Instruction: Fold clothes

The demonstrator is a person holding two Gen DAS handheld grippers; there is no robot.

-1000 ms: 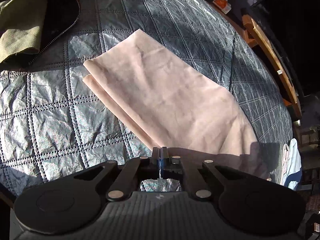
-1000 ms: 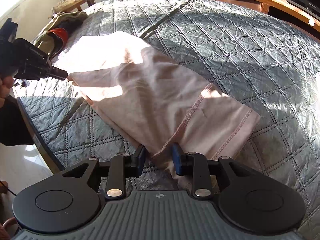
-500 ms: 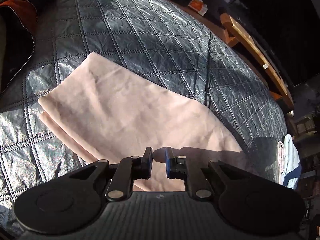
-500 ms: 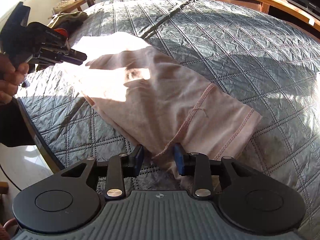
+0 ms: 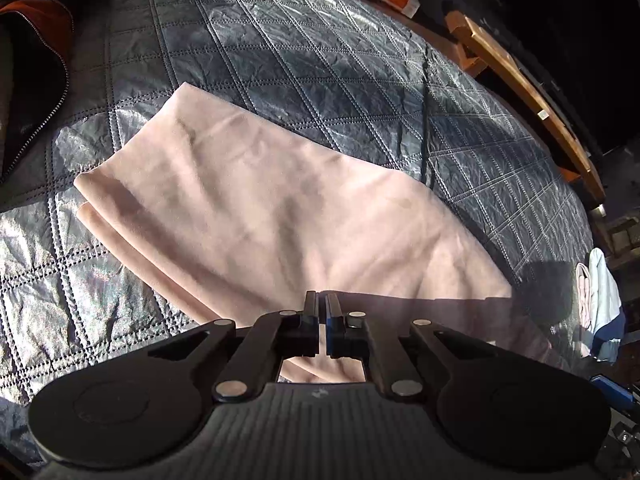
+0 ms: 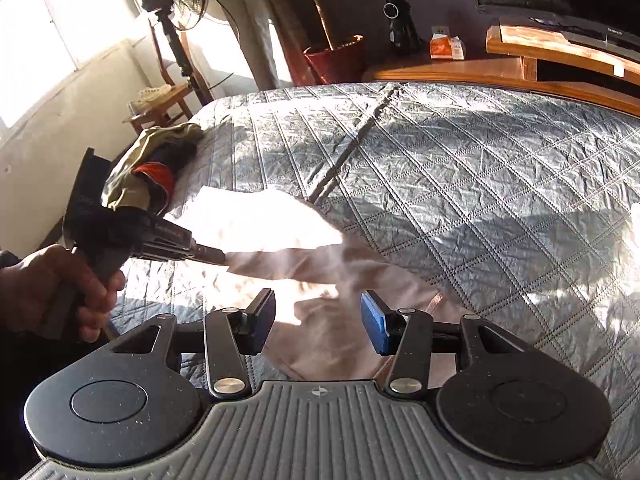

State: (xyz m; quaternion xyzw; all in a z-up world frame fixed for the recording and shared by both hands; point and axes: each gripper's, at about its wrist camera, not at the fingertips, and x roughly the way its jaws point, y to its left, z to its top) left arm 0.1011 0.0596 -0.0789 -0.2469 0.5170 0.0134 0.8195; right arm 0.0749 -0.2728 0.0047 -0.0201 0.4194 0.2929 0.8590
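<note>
A pale pink garment lies folded lengthwise on the grey quilted bed cover. My left gripper has its jaws nearly together at the garment's near edge; I cannot tell if cloth is pinched between them. In the right wrist view the left gripper touches the garment's edge, which looks lifted. My right gripper is open and empty, raised above the garment's near end.
A pile of olive, dark and orange clothes sits at the bed's far left corner, also in the left wrist view. A wooden bench runs beyond the bed. A fan and chair stand by the window. Light clothes lie at the right.
My left gripper opened, moved onto the garment's edge and closed again. My right gripper opened wider, let the garment's end go and rose, tilting up toward the room.
</note>
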